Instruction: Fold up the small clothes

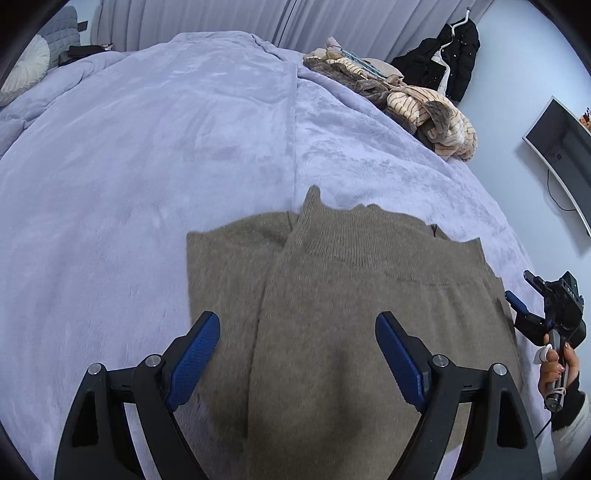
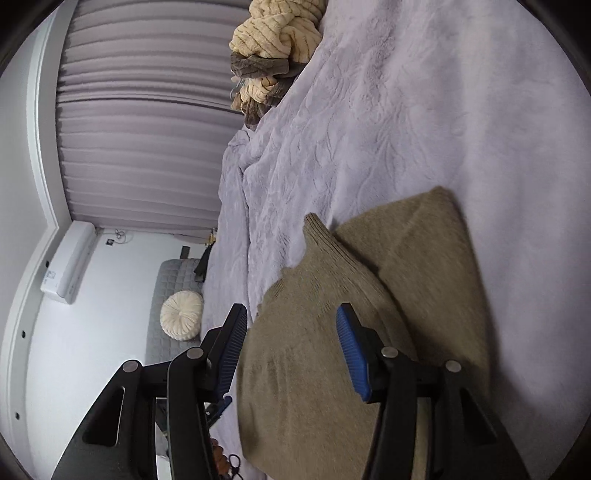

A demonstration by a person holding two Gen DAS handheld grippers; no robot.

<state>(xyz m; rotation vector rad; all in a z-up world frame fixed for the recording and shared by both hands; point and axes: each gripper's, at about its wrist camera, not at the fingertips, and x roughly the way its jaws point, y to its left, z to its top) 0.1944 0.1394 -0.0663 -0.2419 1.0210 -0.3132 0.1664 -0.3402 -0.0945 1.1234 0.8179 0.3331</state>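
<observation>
Left wrist view. The left gripper (image 1: 297,354) has its jaws spread wide and holds nothing; its blue pads (image 1: 195,354) straddle the near part of the brown knit garment (image 1: 332,314), which lies flat on the lavender blanket (image 1: 147,166) directly ahead of and beneath the fingers. To the left of the tool the blanket is bare. One layer of the garment overlaps another along a diagonal edge ahead of the left finger, and a ribbed band (image 1: 369,251) marks the far edge. Beyond the garment, ahead and to the right, lies a heap of striped clothes (image 1: 424,107). At the far right the right gripper (image 1: 517,306) appears beside the garment's right edge, held in the person's hand (image 1: 557,365).

Right wrist view. The right gripper (image 2: 291,347) is likewise spread and empty, its fingers poised over the garment's edge (image 2: 314,332) without pinching cloth. The striped heap (image 2: 280,33) sits far ahead.

Step in hand, as judged: the garment appears partly folded, and both tools are between grasps. The next move calls for each gripper to descend and close on an edge or corner, catching all layers together, then carry it across in step to keep the fold square.
</observation>
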